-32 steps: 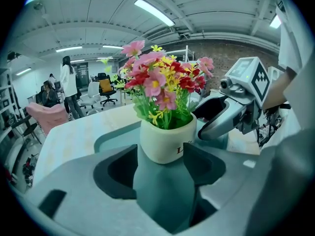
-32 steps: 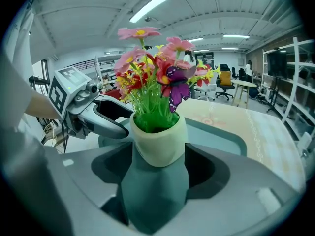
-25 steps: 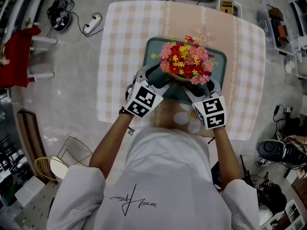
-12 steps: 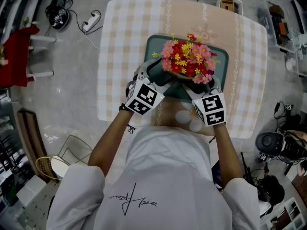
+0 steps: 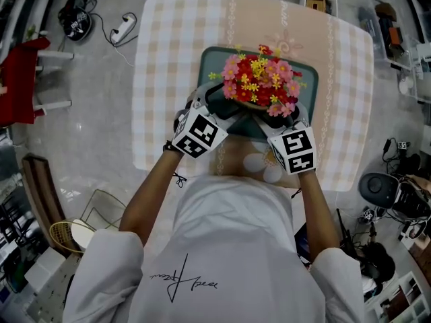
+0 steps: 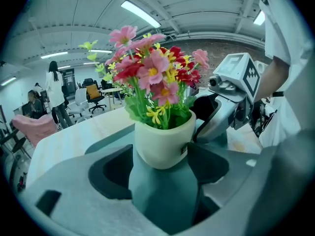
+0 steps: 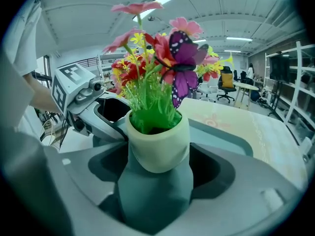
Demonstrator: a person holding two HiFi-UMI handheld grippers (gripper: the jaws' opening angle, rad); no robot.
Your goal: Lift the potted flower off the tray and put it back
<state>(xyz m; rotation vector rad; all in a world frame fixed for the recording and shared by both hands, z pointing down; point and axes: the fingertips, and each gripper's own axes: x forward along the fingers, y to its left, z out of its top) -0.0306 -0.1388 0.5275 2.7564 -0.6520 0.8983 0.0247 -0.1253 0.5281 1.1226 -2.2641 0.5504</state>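
Well, the potted flower stands on the teal tray, so the put-back looks done. The left gripper and right gripper have both just been opening and now gape wide. The pot sits between each pair of jaws, seemingly unpressed. Only backing away remains, I'd say.

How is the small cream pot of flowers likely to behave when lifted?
Probably top-heavy: the pink, red and yellow flower bunch spreads wider than the small cream pot, so it may tip if tilted. Its smooth, rounded wall looks slippery. Thin stems would likely sway.
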